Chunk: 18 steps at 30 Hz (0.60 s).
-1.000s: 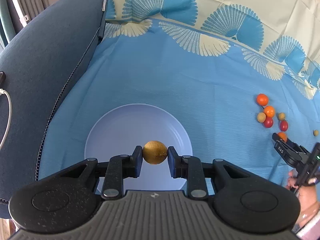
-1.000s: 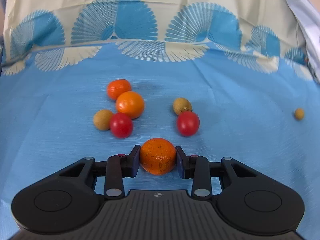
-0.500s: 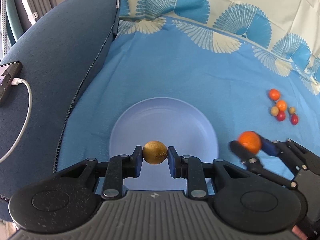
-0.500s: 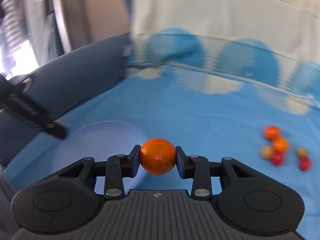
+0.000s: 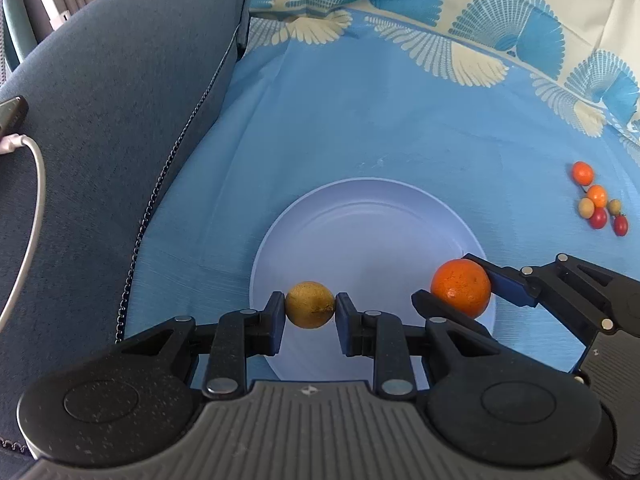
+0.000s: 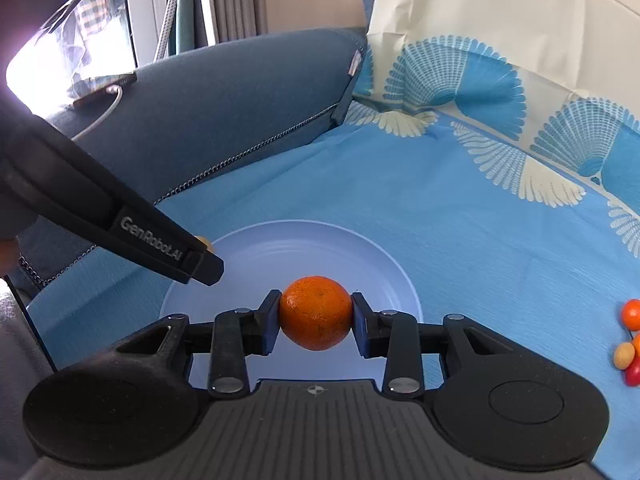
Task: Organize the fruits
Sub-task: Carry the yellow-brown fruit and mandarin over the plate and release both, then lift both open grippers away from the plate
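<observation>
Two grippers each hold one fruit over the same plate. From the left wrist camera, the left gripper (image 5: 310, 311) has its jaws clamped on a small yellow-brown fruit (image 5: 310, 304), which hangs over the near part of the pale blue plate (image 5: 360, 216). The right gripper (image 5: 460, 294) comes in from the right side of the plate — its jaws are clamped on an orange (image 5: 461, 288) above the plate's right rim. The plate sits on a blue cloth (image 5: 320, 120) with white fan shapes. Well to the right of the plate lies a little bunch of loose fruits (image 5: 598, 206): orange ones, red ones and tan ones, close together. A dark blue cushion (image 5: 100, 100) lies left of the plate, with a white cable (image 5: 30, 216) on it.

From the right wrist camera, the right gripper (image 6: 315, 314) squeezes the orange (image 6: 315, 312) from both sides, right over the middle of the plate (image 6: 280, 240). The left gripper (image 6: 200, 258) reaches in over the left side of the plate; only a tiny bit of its fruit peeks out. A few loose fruits (image 6: 630, 336) show far right of the plate, at the picture's edge. The cushion (image 6: 220, 120) lies behind the plate — a phone (image 6: 102, 86) rests on top of it.
</observation>
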Motion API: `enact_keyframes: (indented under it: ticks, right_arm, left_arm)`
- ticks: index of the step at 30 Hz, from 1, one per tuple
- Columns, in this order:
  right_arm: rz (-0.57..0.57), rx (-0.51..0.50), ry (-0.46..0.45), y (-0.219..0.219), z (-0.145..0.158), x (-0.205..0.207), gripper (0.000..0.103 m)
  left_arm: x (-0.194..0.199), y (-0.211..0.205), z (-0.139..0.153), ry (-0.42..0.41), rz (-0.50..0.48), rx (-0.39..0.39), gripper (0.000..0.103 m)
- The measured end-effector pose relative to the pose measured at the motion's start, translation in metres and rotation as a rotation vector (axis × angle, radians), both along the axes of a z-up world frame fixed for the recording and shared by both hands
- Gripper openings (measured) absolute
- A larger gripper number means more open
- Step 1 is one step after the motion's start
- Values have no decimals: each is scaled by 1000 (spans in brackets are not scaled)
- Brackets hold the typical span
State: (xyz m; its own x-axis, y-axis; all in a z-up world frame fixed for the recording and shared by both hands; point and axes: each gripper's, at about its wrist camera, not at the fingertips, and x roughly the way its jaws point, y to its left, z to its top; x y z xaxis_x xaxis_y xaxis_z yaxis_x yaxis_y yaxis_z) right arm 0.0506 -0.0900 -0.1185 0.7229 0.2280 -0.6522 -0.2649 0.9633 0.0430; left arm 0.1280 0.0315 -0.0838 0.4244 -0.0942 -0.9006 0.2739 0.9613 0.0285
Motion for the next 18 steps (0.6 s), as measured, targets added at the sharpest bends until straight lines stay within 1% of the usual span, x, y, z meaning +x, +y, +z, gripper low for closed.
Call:
enact_keyframes:
  ticks: [2,3,4,5,6,7,8,9,10,13,16,18]
  right_arm:
    - [3,-5,4,2,-1,2,38]
    - [5,-7,6,3,-2,4,38]
    - [12,-6,9,3,-2,3,39]
    - [20,-4,14,3,-2,4,40]
    - [23,0,11,2,-1,4,50]
    - [19,-1,0,2,1,3,63]
    - [-1,-20,-15,2,3,-1,69]
    - [-2,-26,-27,1,6,-3,81]
    - [-3,-23,-34,-1,8,-7,84]
    - [-26,-17,-28,-7,16,-23,86]
    - [-84,-2,-16,-16,25,-45,89]
    - [-135,17,-17,-22,35,-64,91]
  left_arm:
    - [2,0,-2,2,2,3,30]
    - [2,1,-2,-4,0,2,42]
    - [3,1,-1,-10,-6,-3,57]
    - [2,0,1,-19,-2,-7,91]
    - [0,1,5,-54,22,5,103]
    - [-2,3,10,-97,35,12,103]
    - [-4,3,14,-106,23,7,103]
    - [-5,3,16,-96,15,4,103]
    - [-6,4,17,-85,21,3,103]
    - [-18,7,26,-78,44,4,103]
    - [-42,10,38,-84,72,12,103]
    - [-56,12,44,-70,95,14,103]
